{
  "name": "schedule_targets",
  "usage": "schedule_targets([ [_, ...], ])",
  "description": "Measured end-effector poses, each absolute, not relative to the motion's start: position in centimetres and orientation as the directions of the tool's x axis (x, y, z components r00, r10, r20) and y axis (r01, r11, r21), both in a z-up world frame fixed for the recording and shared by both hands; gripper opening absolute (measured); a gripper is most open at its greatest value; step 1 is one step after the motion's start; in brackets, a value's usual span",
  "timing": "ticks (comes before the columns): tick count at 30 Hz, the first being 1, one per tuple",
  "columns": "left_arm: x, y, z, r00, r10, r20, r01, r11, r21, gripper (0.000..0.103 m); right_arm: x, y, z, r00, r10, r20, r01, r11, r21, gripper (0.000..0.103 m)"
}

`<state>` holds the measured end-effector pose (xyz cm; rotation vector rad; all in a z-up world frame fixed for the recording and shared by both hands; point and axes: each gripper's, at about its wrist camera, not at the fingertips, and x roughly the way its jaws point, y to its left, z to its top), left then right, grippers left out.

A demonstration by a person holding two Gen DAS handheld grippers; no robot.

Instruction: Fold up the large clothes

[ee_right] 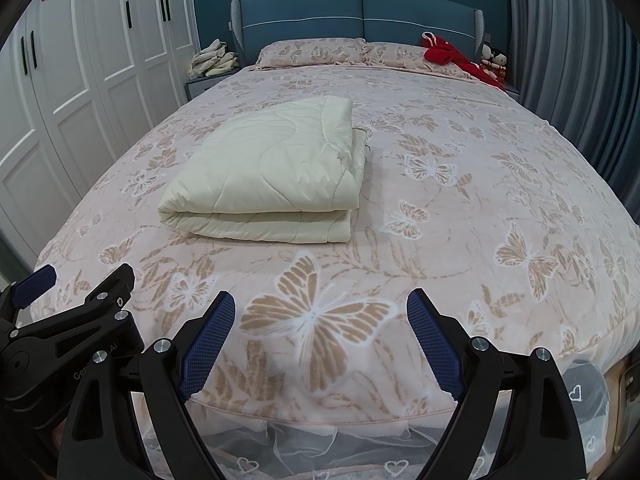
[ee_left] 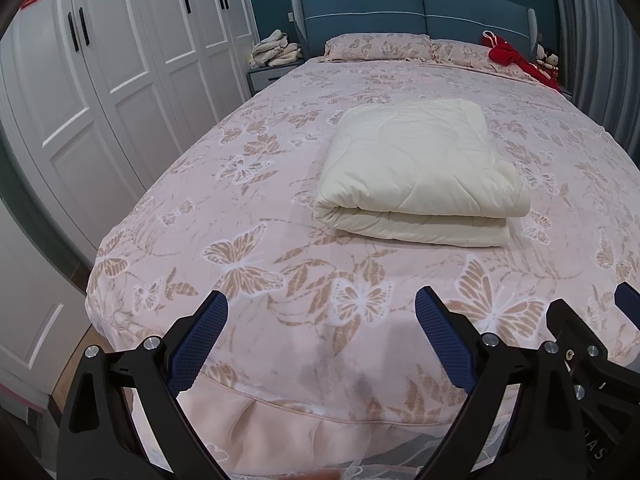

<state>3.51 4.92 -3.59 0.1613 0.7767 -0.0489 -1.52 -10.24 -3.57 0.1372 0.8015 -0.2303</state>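
A cream quilted blanket (ee_left: 420, 172) lies folded into a thick rectangle in the middle of the bed; it also shows in the right wrist view (ee_right: 268, 172). My left gripper (ee_left: 320, 308) is open and empty, held over the foot edge of the bed, well short of the blanket. My right gripper (ee_right: 320, 308) is open and empty too, beside the left one over the foot edge. The right gripper's fingers (ee_left: 576, 320) show at the right of the left wrist view. The left gripper's body (ee_right: 68, 320) shows at the left of the right wrist view.
The bed (ee_left: 248, 208) has a pink butterfly-print cover and two matching pillows (ee_left: 376, 46) at a blue headboard (ee_left: 416, 8). Red cloth (ee_left: 512, 56) and dolls lie at the far right. White wardrobes (ee_left: 100, 80) line the left; a nightstand (ee_left: 272, 72) holds crumpled cloth. Curtains (ee_right: 572, 60) hang right.
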Motion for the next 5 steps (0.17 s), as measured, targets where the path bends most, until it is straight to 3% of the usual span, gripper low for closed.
schedule_targets([
  [5,3.7,5.04,-3.64,0.714,0.013,-0.7,0.109,0.985,0.13,0.091,-1.55,-10.26,-3.59,0.673,-0.152,-0.724,0.255,0.966,0.034,0.086],
])
